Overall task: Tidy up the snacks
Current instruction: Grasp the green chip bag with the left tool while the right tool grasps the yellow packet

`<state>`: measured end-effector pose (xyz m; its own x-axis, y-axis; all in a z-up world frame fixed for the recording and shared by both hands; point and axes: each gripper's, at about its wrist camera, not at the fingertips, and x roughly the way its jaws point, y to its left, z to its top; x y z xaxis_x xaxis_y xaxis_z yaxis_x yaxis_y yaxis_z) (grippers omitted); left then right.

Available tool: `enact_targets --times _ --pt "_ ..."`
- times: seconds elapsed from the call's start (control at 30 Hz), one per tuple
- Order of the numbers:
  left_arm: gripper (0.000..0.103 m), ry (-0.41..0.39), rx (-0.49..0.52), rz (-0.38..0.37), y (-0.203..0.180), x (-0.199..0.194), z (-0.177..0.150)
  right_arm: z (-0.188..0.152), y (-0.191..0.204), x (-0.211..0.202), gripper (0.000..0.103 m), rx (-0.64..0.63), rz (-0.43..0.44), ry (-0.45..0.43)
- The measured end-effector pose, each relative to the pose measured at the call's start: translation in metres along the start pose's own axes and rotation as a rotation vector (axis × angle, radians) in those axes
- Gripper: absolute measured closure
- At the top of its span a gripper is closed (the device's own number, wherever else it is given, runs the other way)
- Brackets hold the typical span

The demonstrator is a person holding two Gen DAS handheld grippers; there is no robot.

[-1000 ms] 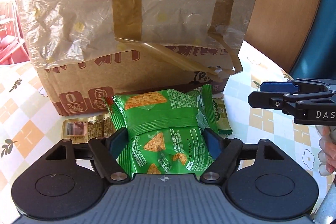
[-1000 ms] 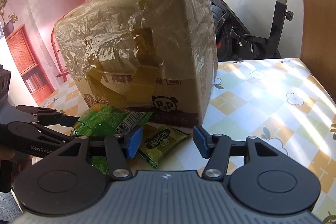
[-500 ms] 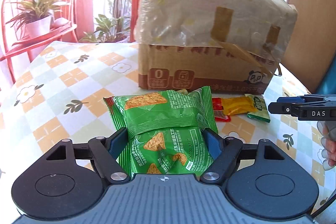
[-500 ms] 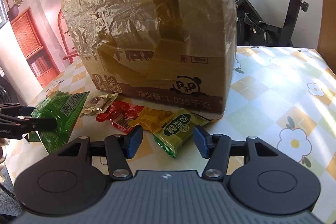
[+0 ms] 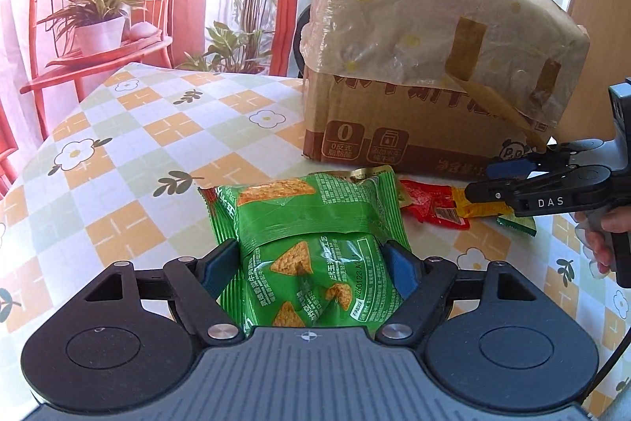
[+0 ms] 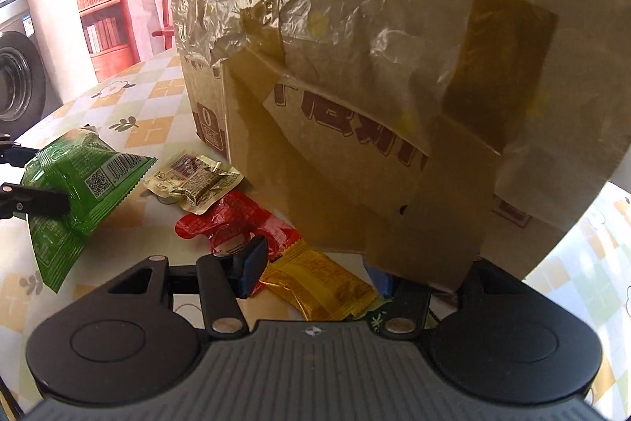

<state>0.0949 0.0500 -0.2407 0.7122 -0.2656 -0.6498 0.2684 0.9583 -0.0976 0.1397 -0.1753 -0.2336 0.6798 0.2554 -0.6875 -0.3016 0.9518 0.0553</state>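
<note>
Green chip bag [image 5: 311,235]; red packet [image 6: 232,219]; yellow packet [image 6: 319,283]; orange-checked floral tablecloth [image 5: 130,160].

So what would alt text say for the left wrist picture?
A claw grips a green chip bag above a flowered tablecloth. Behind sit a plastic-covered cardboard box and red and yellow packets under a second claw.

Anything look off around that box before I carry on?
Yes: a strip of brown tape has peeled off the cardboard box and hangs loose over the right gripper, hiding one finger. Its plastic cover sits crumpled.
</note>
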Motion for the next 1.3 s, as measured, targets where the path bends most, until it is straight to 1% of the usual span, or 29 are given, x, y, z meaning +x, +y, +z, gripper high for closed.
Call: enact_targets --times 0.07,0.2,0.33,0.47,0.57,0.67,0.7,0.73,0.8,0.9,1.03,1.17,1.23,1.3 --pt "0.02 0.002 -0.006 0.009 0.002 0.003 -0.001 -0.001 0.001 0.006 0.046 0.0 0.024 0.036" --pt "0.017 -0.009 -0.031 0.011 0.004 0.003 -0.003 -0.009 0.004 0.006 0.047 0.022 0.045 0.079" --pt "0.016 -0.014 -0.032 0.021 0.002 0.002 -0.004 -0.018 0.006 -0.004 0.047 0.033 0.033 0.08" --pt "0.014 -0.008 -0.054 0.024 0.005 0.001 -0.003 -0.024 0.01 -0.012 0.046 0.032 0.036 0.081" --pt "0.014 0.0 -0.06 0.015 0.007 0.0 -0.003 -0.027 0.013 -0.017 0.044 0.023 0.036 0.073" --pt "0.014 0.012 -0.067 0.007 0.01 0.0 -0.002 -0.033 0.025 -0.018 0.044 -0.041 0.016 0.082" --pt "0.014 0.016 -0.071 0.005 0.011 0.0 -0.001 -0.036 0.031 -0.02 0.044 -0.067 0.007 0.068" --pt "0.014 0.019 -0.078 0.004 0.011 0.0 -0.001 -0.036 0.033 -0.019 0.044 -0.067 0.011 0.065" --pt "0.014 0.023 -0.086 -0.003 0.013 -0.002 -0.001 -0.038 0.036 -0.02 0.047 -0.046 0.015 0.058" --pt "0.014 0.027 -0.089 -0.004 0.014 -0.003 -0.001 -0.042 0.038 -0.02 0.05 -0.026 -0.007 0.036" --pt "0.012 0.029 -0.096 0.004 0.015 -0.004 -0.004 -0.047 0.039 -0.02 0.05 0.033 -0.041 0.01" --pt "0.008 0.022 -0.097 0.012 0.016 -0.005 -0.007 -0.054 0.036 -0.026 0.05 0.095 -0.057 -0.017" --pt "0.008 0.022 -0.102 0.014 0.016 -0.004 -0.008 -0.059 0.034 -0.029 0.054 0.127 -0.075 -0.039" --pt "0.006 0.02 -0.102 0.02 0.015 -0.004 -0.01 -0.063 0.035 -0.033 0.062 0.136 -0.097 -0.057"
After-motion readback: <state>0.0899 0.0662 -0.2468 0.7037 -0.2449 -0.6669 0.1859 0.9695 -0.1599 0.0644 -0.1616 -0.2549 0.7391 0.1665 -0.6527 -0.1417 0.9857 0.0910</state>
